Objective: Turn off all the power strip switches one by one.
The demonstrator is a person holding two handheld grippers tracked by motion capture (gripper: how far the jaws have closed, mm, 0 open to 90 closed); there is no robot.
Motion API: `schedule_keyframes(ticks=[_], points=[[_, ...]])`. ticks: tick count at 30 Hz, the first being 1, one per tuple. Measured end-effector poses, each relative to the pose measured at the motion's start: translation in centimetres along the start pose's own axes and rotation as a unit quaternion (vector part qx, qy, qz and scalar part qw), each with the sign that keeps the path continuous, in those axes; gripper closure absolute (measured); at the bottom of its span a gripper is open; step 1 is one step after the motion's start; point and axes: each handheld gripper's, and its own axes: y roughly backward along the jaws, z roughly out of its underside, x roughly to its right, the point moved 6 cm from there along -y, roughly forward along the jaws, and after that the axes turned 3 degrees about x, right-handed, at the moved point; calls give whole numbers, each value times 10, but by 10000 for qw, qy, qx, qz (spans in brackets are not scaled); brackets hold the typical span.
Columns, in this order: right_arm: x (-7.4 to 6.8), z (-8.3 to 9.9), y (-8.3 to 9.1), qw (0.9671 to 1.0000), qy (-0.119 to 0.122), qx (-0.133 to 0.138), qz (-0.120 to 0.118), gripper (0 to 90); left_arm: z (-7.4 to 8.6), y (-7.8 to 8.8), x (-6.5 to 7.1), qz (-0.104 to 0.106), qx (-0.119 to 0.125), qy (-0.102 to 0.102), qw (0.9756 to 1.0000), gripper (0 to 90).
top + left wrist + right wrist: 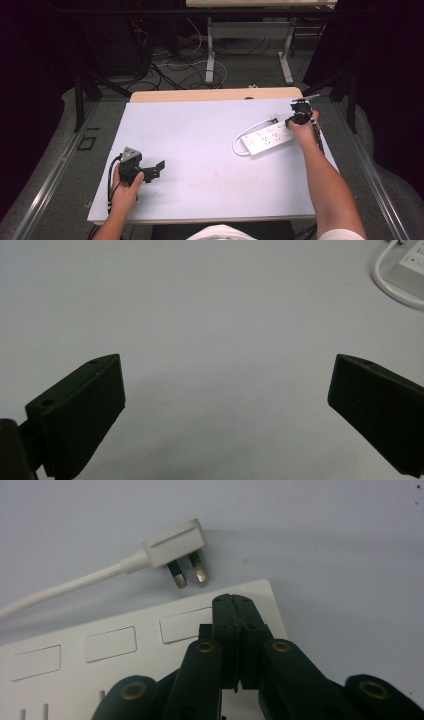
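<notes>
Resting my right tongs (234, 600), jaws closed and empty, over the strip's (265, 139) far end on the counter (200, 150); plug (175, 545) just beyond. Left tongs (225, 390) wide, empty.

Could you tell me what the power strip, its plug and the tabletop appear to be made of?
Power strip: likely white moulded plastic, smooth with a soft sheen and crisp recessed panels. Plug: the same white plastic look, with dull grey metal prongs. Table: a matte pale grey sheet, possibly laminate, over a light wood-coloured edge.
</notes>
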Motion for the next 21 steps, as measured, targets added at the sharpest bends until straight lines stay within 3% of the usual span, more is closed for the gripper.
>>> schedule_keyframes(ticks=[12, 21], points=[[2, 4, 11, 9999, 109, -21, -72, 774, 0, 0, 0, 12, -27, -2, 10000, 18], [-1, 11, 20, 9994, 332, -42, -85, 605, 0, 0, 1, 10, -28, -31, 10000, 18]])
